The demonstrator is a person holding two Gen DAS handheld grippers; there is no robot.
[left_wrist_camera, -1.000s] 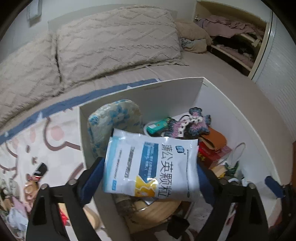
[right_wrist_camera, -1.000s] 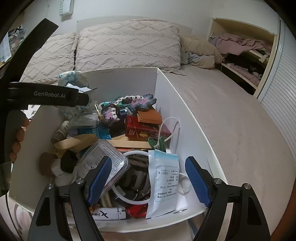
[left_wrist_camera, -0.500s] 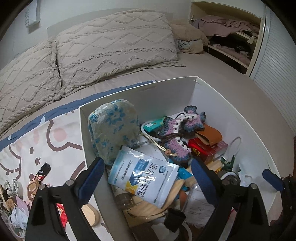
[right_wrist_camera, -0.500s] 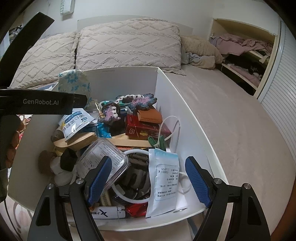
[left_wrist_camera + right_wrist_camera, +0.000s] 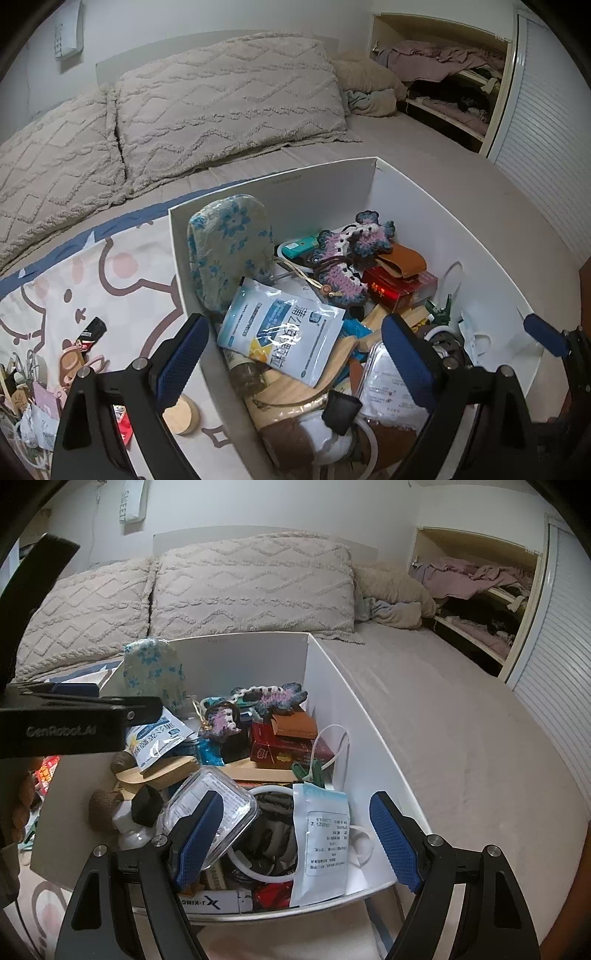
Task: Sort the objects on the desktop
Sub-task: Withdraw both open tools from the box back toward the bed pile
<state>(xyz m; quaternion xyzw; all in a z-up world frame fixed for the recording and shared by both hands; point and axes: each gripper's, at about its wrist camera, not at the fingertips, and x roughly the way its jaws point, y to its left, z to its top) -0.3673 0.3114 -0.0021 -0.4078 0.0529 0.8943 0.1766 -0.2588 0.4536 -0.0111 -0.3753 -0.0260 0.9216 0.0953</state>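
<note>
Both the left gripper (image 5: 291, 354) and right gripper (image 5: 297, 840) are hanging with jaws spread and empty over the white box (image 5: 417, 206) on the bed — the blue-and-white sachet (image 5: 282, 326) is lying atop the clutter inside, its lower items half buried.

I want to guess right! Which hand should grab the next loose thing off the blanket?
Probably the left hand-held gripper: it's open beside the cork lid and lighter. The right hand-held gripper hangs over the white box.

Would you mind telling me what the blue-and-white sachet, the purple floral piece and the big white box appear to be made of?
Sachet: glossy plastic or foil film, judging by glare streaks and crinkles.
Purple floral piece: crocheted yarn, matte; looped stitches show.
White box: probably smooth matte cardboard or thin board; its walls are thin, flat and folded at the corner.
</note>
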